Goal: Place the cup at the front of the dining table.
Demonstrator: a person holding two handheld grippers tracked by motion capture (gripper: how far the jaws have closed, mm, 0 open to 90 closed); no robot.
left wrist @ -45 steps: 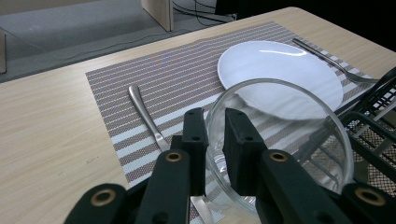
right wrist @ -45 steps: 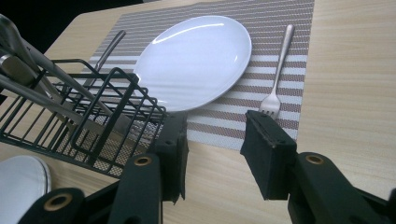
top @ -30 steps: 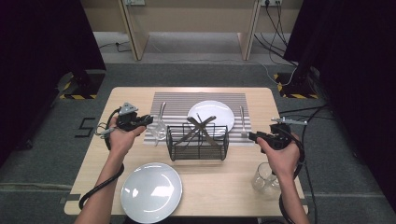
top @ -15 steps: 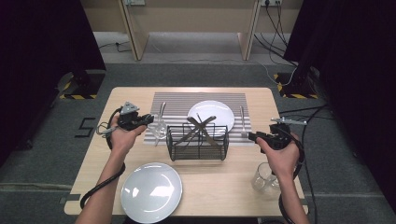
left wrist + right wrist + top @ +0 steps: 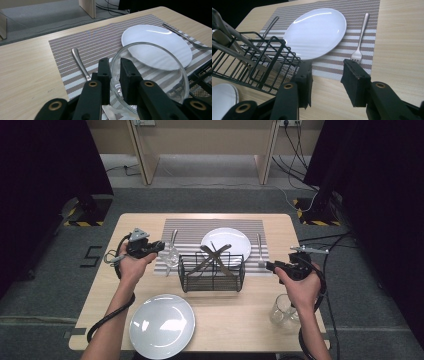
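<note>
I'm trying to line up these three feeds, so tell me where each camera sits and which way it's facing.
High view: above the near table edge, looking forward and down; both forearms, left gripper, right gripper.
Left gripper view: rides that gripper, jaws clamping the clear glass's rim, facing the striped woven placemat.
Right gripper view: looks between open jaws toward the silver fork.
Shared: the round white plate.

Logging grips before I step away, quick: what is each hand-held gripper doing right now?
Left hand-held gripper: closed on the rim of a clear glass.
Right hand-held gripper: open, holding nothing, near the fork.
</note>
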